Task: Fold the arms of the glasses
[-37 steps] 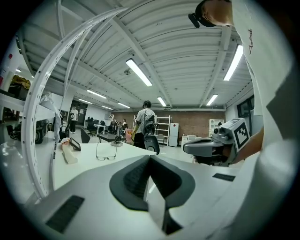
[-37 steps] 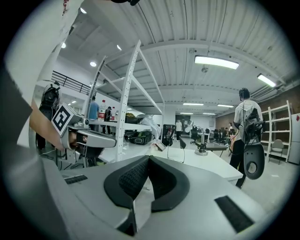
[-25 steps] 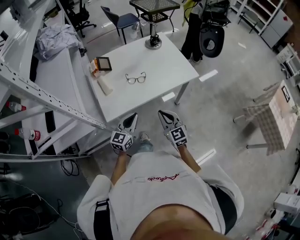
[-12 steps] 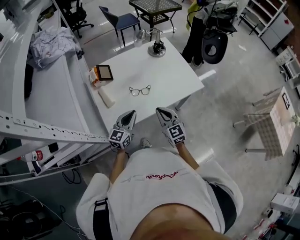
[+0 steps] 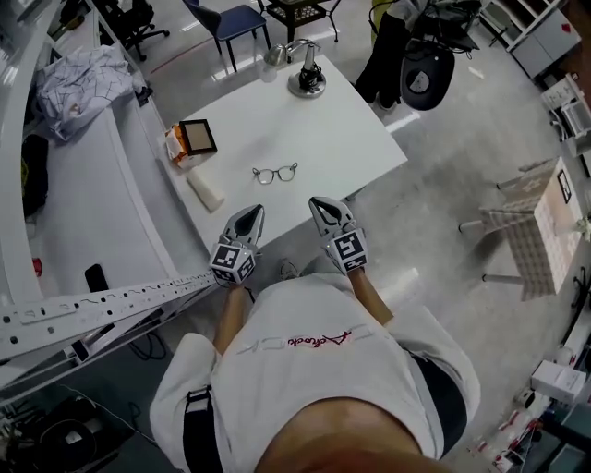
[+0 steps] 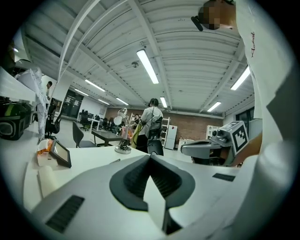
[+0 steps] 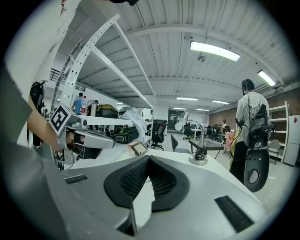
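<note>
White table (image 5: 355, 139) carries the glasses (image 5: 275, 174) — one o'clock from your left gripper (image 5: 249, 215), eleven o'clock from your right gripper (image 5: 323, 205) — both jaws pressed together, holding nothing.

We note the glasses (image 5: 275, 173) lying on the table (image 5: 351, 139), toward its near side. Left of them, by the table's left edge, lies a roll (image 5: 205, 189); behind the roll stands a small frame (image 5: 198, 136). A lamp base (image 5: 307, 81) sits at the far edge. Our left gripper (image 5: 247, 217) and right gripper (image 5: 324, 205) are side by side at the near edge, with the glasses ahead of them and apart from both. A chair (image 5: 231, 20) stands beyond the table.
</note>
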Available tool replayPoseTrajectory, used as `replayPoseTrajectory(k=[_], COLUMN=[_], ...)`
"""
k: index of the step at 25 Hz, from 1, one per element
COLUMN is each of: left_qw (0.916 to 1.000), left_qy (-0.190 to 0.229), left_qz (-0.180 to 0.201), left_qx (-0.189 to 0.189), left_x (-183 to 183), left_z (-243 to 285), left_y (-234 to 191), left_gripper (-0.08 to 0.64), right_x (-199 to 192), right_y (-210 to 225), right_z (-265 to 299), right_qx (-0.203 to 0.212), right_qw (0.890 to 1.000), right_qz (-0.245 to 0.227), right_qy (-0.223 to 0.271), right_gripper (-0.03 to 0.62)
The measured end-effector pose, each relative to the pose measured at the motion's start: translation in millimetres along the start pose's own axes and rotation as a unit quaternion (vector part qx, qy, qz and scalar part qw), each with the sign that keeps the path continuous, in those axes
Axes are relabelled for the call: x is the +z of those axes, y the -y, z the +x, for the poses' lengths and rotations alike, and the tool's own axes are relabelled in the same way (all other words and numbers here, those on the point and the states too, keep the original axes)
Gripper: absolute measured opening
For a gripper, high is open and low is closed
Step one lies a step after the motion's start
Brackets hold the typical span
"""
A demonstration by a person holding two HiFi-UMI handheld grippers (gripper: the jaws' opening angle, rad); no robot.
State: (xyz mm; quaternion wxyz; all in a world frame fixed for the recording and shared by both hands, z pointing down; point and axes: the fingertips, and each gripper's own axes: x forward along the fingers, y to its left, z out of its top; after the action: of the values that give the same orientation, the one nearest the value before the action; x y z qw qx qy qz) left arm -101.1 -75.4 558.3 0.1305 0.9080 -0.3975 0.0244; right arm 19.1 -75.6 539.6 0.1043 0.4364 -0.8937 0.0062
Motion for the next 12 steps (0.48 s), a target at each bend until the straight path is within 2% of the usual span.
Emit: replayPoseTrajectory(k=[5, 12], left_qw=[0.9998, 0.9982], left_qy=[-0.012, -0.010], left_qz=[-0.013, -0.029], left_qx=[0.008, 0.051], left_x=[-7.5, -4.2], left_z=[7.6, 21.6], left_y=[-5.9, -24.2], left_gripper=[0.011, 0.011], right_x=[-6.8, -10.7], right_y=[7.9, 25.3], right_z=[10.3, 32.9], right_qx=[0.010, 0.046], right_qw=[1.000, 0.999], right_qz=[0.009, 0.016], right_qy=[-0.009, -0.016], right_gripper=[0.035, 0.035])
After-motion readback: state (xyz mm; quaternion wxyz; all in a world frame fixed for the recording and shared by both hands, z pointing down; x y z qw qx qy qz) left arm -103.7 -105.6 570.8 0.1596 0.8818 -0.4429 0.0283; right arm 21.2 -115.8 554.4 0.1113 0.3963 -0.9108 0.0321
